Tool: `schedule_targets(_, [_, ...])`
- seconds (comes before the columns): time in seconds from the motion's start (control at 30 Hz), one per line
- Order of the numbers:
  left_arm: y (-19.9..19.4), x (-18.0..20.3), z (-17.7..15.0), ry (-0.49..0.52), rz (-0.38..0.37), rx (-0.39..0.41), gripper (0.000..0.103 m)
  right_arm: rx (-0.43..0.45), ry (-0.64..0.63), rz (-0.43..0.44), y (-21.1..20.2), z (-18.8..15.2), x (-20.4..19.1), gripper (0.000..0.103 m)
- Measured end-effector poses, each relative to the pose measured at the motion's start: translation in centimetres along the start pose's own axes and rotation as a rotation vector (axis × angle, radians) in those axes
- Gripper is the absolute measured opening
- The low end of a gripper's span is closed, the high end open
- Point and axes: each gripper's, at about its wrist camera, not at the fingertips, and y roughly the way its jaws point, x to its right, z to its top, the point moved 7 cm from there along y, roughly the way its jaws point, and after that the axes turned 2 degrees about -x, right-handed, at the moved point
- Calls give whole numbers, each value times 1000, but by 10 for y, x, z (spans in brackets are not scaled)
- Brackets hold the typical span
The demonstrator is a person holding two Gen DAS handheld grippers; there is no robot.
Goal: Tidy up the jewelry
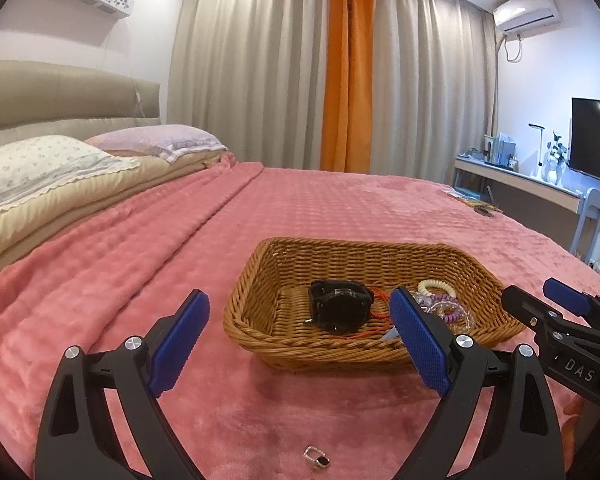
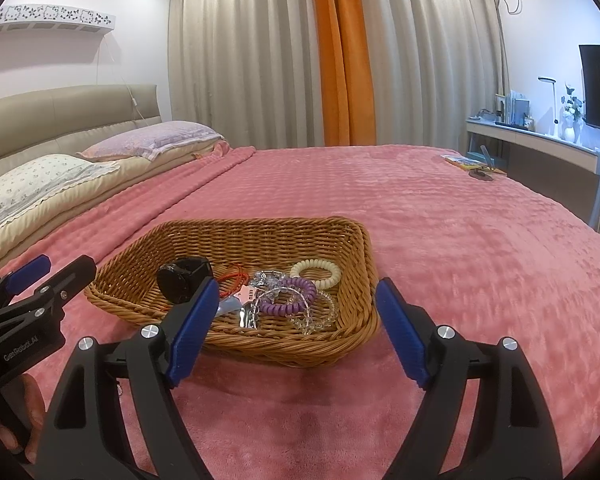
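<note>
A wicker basket (image 1: 260, 320) (image 2: 148, 296) sits on the pink bedspread. It holds a black watch (image 1: 340, 306) (image 2: 182, 280), a red cord (image 2: 232, 278), a cream coil band (image 2: 316, 274), a purple coil band (image 2: 288, 300) and clear bead bracelets (image 2: 316, 320). A small ring-like trinket (image 1: 317, 457) lies on the bedspread in front of the basket, under my left gripper. My left gripper (image 1: 300, 332) is open and empty, just short of the basket's near rim. My right gripper (image 2: 294, 330) is open and empty at the basket's near right corner.
The pink bedspread (image 2: 460, 240) stretches far behind the basket. Pillows (image 1: 40, 168) lie at the left by the headboard. A book and a small dark object (image 2: 476, 168) lie at the far right bed edge. A desk with a TV (image 1: 596, 140) stands beyond.
</note>
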Motion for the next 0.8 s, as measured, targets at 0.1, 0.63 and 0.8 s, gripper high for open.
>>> schedule_targets(0.1, [1, 0, 0, 3, -1, -3, 89, -1, 1, -1, 1, 0, 1, 77])
schedule_targets(0.63, [1, 2, 0, 5, -7, -5, 89, 0, -5, -7, 1, -1, 1, 79])
schedule_targets(0.8, [0, 4, 0, 16, -6, 2, 89, 0, -3, -6, 0, -1, 0, 79])
